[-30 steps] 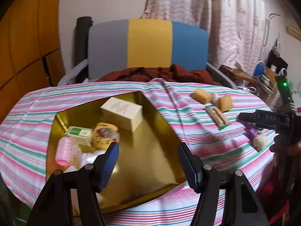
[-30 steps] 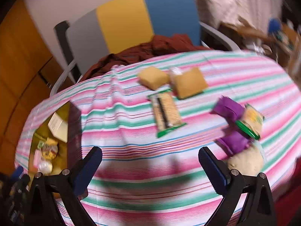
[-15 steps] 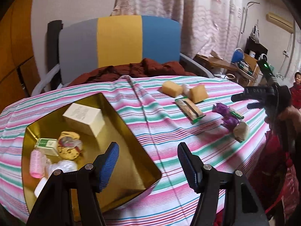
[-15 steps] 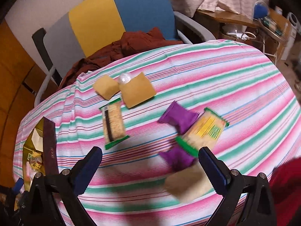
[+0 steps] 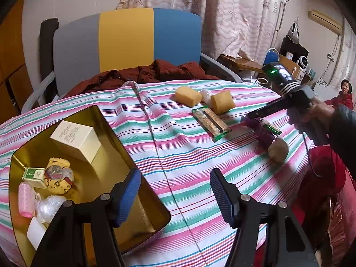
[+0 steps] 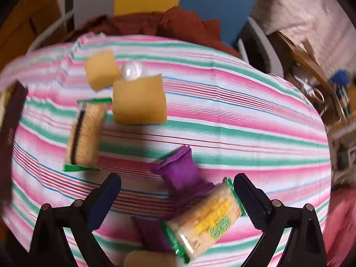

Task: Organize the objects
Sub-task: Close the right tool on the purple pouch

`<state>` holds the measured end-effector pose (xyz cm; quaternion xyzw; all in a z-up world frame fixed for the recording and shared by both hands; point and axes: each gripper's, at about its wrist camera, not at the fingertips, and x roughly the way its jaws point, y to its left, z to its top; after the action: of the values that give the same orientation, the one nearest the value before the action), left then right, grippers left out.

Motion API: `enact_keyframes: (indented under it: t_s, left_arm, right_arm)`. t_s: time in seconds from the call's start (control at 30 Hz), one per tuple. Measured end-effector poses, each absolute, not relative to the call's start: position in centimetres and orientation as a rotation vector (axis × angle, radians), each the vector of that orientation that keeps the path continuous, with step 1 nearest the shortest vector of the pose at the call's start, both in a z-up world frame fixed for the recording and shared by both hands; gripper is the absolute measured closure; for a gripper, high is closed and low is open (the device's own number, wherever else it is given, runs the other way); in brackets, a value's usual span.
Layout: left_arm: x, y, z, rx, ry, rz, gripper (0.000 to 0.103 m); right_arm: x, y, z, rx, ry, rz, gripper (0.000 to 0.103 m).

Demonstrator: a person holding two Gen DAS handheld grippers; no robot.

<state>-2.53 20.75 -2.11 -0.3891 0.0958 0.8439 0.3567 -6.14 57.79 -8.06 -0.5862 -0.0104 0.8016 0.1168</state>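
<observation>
Snacks: purple packet point(image 6: 181, 173), yellow-green cracker pack point(image 6: 207, 220) overlapping | right gripper point(image 6: 178, 200) fingers apart, empty | left gripper point(image 5: 174, 197) fingers apart, empty

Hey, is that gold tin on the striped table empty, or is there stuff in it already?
Partly filled. The gold tin holds a cream box, a cookie, a pink roller and other small items; its right half is bare.

Behind your worktop stands a chair point(image 5: 126, 42) with a grey, yellow and blue back, a dark red garment point(image 5: 153, 72) heaped on its seat; pink patterned curtains point(image 5: 233, 15) hang beyond it
</observation>
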Motion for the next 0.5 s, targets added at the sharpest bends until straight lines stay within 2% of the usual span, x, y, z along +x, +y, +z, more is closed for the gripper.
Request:
enact_keyframes:
  t_s: [0.1,0.23,0.37,0.5]
  left_arm:
    - [-2.8,21.4,-2.2,-1.010,0.250,2.163,0.037]
    - [-3.0,22.7,-2.3,-1.011,0.262,2.132,0.037]
    - [-3.3,24.2,-2.0,-1.001,0.258,2.111,0.037]
    - [-3.9,25.9,-2.1,-1.019,0.252,2.096,0.037]
  right_arm:
    - [-7.0,58.3,-9.4,-1.762,-0.085,2.301,0.012]
    - [-7.5,59.1,-11.0,-1.811,-0.025,2.281,0.033]
    - [-7.0,59.2,-11.5,-1.805,0.063,2.306,0.046]
    - [-6.2,59.6,-11.3,-1.715,0.197,2.350,0.052]
